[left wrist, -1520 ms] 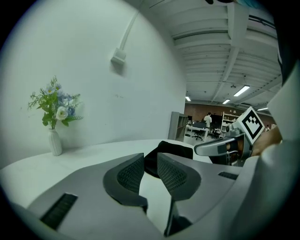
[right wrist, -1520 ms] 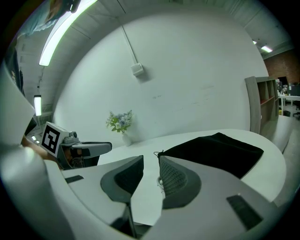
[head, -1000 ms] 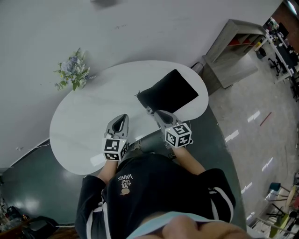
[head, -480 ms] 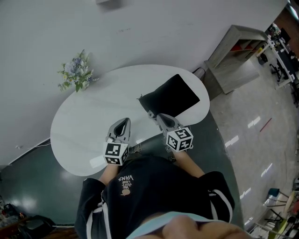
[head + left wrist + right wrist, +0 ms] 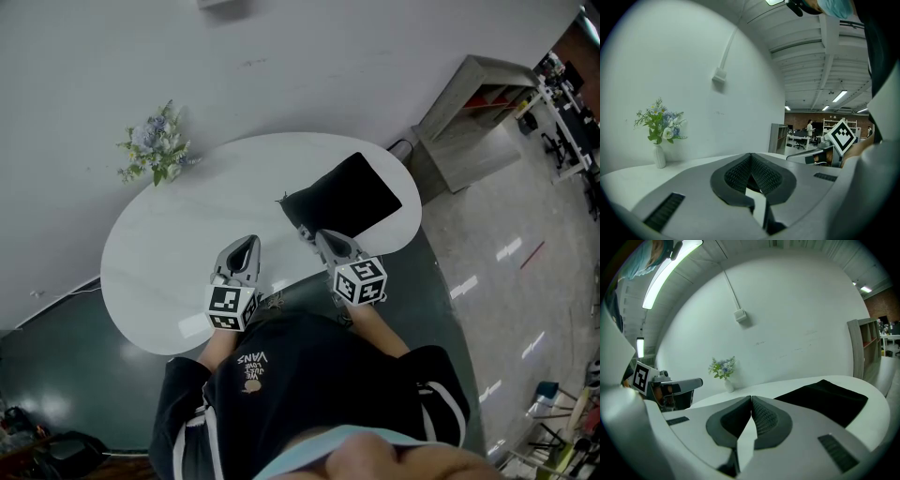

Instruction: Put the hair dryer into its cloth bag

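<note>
A black cloth bag (image 5: 347,197) lies flat on the right part of the white oval table (image 5: 178,244); it also shows in the right gripper view (image 5: 825,397). No hair dryer shows in any view. My right gripper (image 5: 302,228) sits at the bag's near corner; its jaws have just been closing and meet tip to tip (image 5: 751,398) with nothing between them. My left gripper (image 5: 246,240) hovers over the table's front edge, away from the bag, its jaws shut and empty (image 5: 751,154).
A small white vase of flowers (image 5: 155,150) stands at the table's far left, against the white wall. A grey shelf unit (image 5: 469,103) stands on the floor beyond the table at the right. The person's dark shirt fills the bottom of the head view.
The head view has drifted slightly. Both grippers keep their places at the table's front edge, and the bag has not moved.
</note>
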Tool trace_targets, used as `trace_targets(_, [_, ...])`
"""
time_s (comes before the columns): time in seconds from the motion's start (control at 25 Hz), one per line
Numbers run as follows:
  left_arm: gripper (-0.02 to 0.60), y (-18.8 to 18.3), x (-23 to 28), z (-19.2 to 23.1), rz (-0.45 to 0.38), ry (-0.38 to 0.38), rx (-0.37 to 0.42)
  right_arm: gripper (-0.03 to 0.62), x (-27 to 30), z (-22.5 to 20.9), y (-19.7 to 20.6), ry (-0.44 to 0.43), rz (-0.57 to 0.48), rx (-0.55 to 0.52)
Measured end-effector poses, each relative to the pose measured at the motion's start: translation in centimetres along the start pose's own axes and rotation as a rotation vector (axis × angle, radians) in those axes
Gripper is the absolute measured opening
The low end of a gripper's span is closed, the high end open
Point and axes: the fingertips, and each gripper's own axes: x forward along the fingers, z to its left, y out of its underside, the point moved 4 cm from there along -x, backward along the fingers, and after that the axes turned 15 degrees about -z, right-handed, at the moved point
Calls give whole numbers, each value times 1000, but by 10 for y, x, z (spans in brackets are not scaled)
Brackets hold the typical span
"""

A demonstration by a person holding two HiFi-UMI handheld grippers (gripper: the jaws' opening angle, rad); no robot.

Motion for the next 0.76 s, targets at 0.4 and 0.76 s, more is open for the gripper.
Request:
trace_targets(0.4, [20,3,1,4,-10,3,1,43,3,-1,3,9,5,-1])
trace_targets(0.76, [20,3,2,1,-4,17,0,43,2,-3,2,14,9,-2])
